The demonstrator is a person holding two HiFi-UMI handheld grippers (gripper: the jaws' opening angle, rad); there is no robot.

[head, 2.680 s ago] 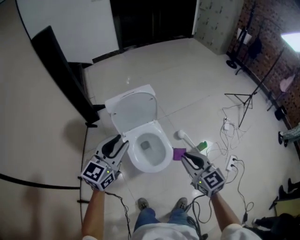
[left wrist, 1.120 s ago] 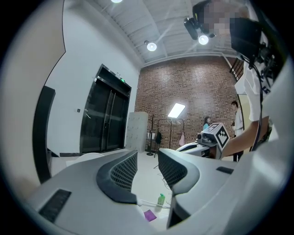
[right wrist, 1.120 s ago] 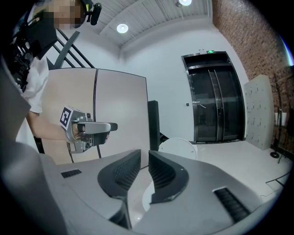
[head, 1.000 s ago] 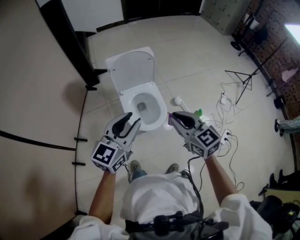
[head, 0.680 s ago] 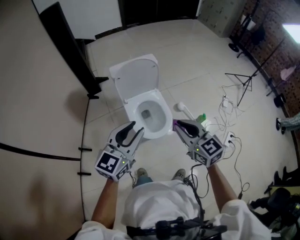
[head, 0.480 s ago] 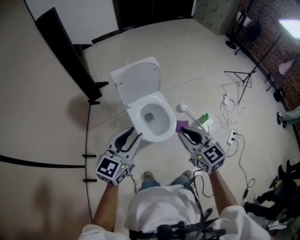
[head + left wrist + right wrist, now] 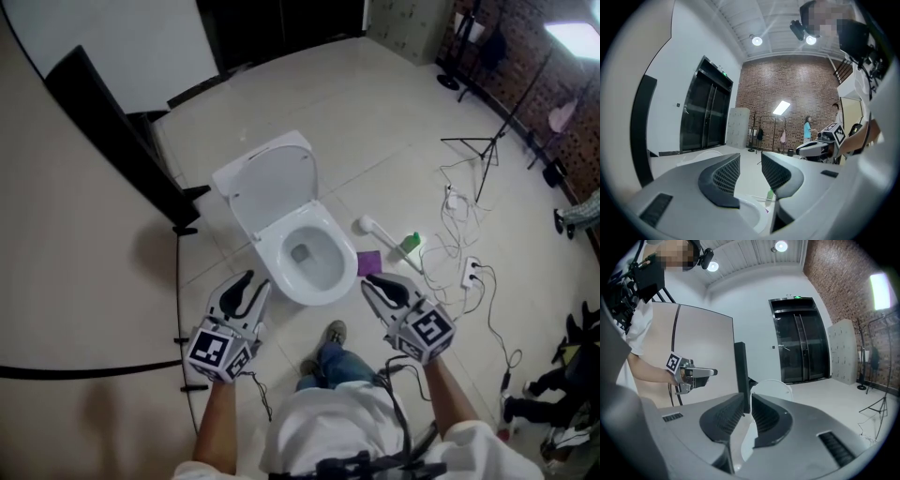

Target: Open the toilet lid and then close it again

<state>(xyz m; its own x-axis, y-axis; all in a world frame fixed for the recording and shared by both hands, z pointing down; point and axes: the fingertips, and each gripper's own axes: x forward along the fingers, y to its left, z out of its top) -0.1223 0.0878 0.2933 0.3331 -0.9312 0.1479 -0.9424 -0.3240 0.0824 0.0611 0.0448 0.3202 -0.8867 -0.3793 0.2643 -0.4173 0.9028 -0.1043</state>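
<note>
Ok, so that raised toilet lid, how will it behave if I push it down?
The lid looks thin and rigid, so probably stiff and light. Raised behind the bowl, it should pivot rather than slide, and may drop quickly once tipped forward. Its glossy white surface is likely slippery.

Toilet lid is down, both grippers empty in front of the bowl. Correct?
Not quite. The toilet lid is up, leaning back from the open bowl, as the head view shows. The rest holds: the left gripper and the right gripper are both empty in front of the bowl.
</note>
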